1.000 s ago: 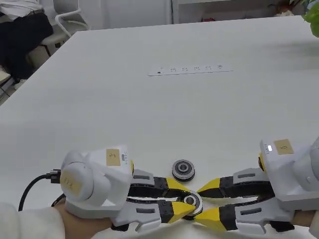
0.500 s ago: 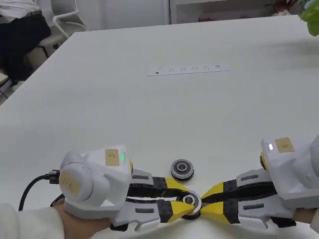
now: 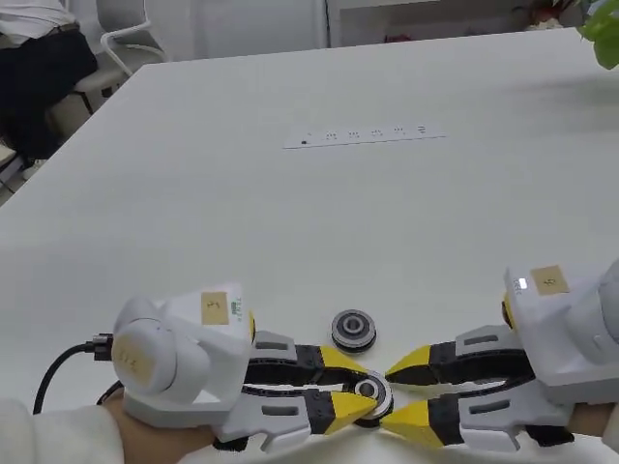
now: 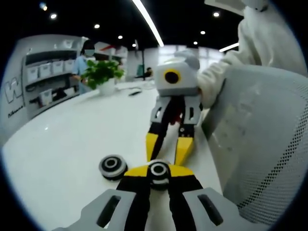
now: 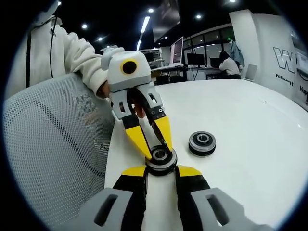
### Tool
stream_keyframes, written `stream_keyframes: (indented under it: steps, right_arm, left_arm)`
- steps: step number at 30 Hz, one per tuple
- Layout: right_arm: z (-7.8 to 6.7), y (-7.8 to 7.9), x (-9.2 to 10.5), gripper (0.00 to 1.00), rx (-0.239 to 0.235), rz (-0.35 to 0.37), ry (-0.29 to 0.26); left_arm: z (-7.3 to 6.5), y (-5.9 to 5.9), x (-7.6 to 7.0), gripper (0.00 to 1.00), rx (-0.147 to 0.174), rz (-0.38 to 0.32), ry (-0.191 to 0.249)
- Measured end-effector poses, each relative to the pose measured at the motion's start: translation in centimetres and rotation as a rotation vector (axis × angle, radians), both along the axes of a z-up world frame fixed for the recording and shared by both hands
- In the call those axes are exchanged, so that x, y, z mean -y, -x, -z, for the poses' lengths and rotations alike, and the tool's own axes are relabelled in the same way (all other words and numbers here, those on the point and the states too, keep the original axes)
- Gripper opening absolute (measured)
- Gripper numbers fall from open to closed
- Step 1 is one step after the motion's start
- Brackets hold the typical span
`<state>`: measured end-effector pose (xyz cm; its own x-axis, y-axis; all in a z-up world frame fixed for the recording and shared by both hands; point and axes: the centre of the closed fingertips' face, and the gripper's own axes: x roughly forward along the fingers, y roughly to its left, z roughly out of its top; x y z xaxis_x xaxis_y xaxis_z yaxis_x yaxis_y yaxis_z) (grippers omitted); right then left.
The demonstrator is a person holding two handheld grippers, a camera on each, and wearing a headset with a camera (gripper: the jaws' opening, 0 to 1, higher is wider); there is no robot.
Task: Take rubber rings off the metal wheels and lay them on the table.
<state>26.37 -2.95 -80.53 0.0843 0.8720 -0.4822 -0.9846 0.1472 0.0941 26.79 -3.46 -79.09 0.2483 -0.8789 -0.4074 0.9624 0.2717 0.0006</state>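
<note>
The right gripper (image 3: 387,396) had reopened its jaws, spread beside the small rubber-ringed metal wheel (image 3: 370,391) pinched in the left gripper (image 3: 367,388), bottom centre. Ring removal looked unfinished; next it likely needed a firmer nip on the ring's edge.

The left gripper (image 3: 367,389) has a rounded white housing at the lower left of the head view. It carries one tan square label on top and a second on its domed end. A black cable (image 3: 60,360) enters the housing from the left frame edge. The jaw arms are pale grey with slotted openings, then black, ending in pointed yellow tips.

The right gripper (image 3: 385,395) has a boxier white housing at the lower right, with one tan label on top and a small lit white indicator beside it. Its jaw arms show the same grey, black and yellow.

Clothing: the left sleeve (image 3: 44,437) is cream. The right sleeve (image 4: 226,72) is cream, loose and creased.
</note>
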Motion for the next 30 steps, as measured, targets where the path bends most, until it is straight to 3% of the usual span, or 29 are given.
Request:
stream_keyframes:
  steps: [4,8,10,14,20,28,30]
  right_arm:
    - [-0.1,0.1,0.3,0.17,-0.011,0.002,-0.007]
    - [0.1,0.0,0.9,0.06,-0.024,0.021,0.003]
    - [0.2,0.1,0.8,0.06,-0.01,0.016,0.014]
    - [0.2,-0.1,0.9,0.02,-0.035,0.045,0.016]
    - [0.1,-0.4,1.1,0.0,-0.034,0.084,0.029]
    - [0.0,-0.9,1.4,0.0,-0.064,0.136,0.029]
    - [-0.3,-1.0,1.6,0.0,-0.098,0.16,0.008]
  left_arm:
    - [0.0,0.0,0.0,0.14,0.001,0.0,0.0]
    - [0.0,0.0,0.0,0.14,0.003,0.0,-0.001]
    - [0.0,0.0,0.0,0.14,0.003,0.0,-0.001]
    - [0.0,0.0,0.0,0.14,0.004,-0.001,-0.002]
    - [0.0,-0.1,0.0,0.14,0.006,-0.004,-0.002]
    - [0.0,-0.1,0.0,0.13,0.019,-0.002,-0.007]
    - [0.0,-0.1,0.0,0.13,0.02,-0.004,-0.005]
